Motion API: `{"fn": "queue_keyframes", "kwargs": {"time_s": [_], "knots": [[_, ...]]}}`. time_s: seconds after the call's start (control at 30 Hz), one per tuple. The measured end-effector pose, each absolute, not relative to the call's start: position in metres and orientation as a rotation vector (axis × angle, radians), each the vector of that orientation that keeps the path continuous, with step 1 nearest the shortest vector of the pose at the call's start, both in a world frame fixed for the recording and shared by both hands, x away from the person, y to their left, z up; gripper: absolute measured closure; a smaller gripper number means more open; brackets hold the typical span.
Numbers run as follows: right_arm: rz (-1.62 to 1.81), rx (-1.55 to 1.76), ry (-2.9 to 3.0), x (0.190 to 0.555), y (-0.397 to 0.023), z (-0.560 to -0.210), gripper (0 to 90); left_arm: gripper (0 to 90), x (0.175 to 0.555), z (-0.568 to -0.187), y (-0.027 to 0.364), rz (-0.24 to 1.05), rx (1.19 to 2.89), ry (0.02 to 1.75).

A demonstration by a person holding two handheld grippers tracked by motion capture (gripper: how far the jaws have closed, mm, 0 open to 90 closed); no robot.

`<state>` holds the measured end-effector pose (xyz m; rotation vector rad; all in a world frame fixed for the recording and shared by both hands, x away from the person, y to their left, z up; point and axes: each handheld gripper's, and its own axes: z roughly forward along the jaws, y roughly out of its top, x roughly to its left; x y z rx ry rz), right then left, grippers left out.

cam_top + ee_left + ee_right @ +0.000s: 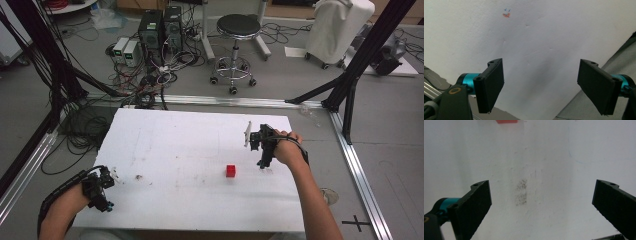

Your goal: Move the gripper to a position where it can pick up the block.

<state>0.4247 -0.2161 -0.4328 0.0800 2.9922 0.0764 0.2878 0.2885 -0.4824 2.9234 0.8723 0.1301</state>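
Observation:
A small red cube sits on the white table, right of the middle. My right gripper hovers just to the cube's right, pointing down at the board. Its own view has the jaws wide apart with nothing between them, so the right gripper is open, and the red cube peeks in at the top edge. My left gripper rests at the table's front left corner. There too the jaws stand far apart over bare board, the left gripper open and empty.
A dark smudge marks the board between the right jaws. A small red and blue mark lies ahead of the left gripper. Beyond the table stand a black stool, computer boxes and tangled cables. Black frame posts flank the table.

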Motion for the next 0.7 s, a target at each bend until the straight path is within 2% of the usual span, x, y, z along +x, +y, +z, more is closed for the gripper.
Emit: {"fn": "queue_keyframes", "kwargs": {"time_s": [0.7], "knots": [[0.065, -0.040, 3.044, 0.419, -0.158, -0.475, 1.5, 21.7, 0.288, -0.483, 0.288, 0.132, 2.916, 0.878]]}}
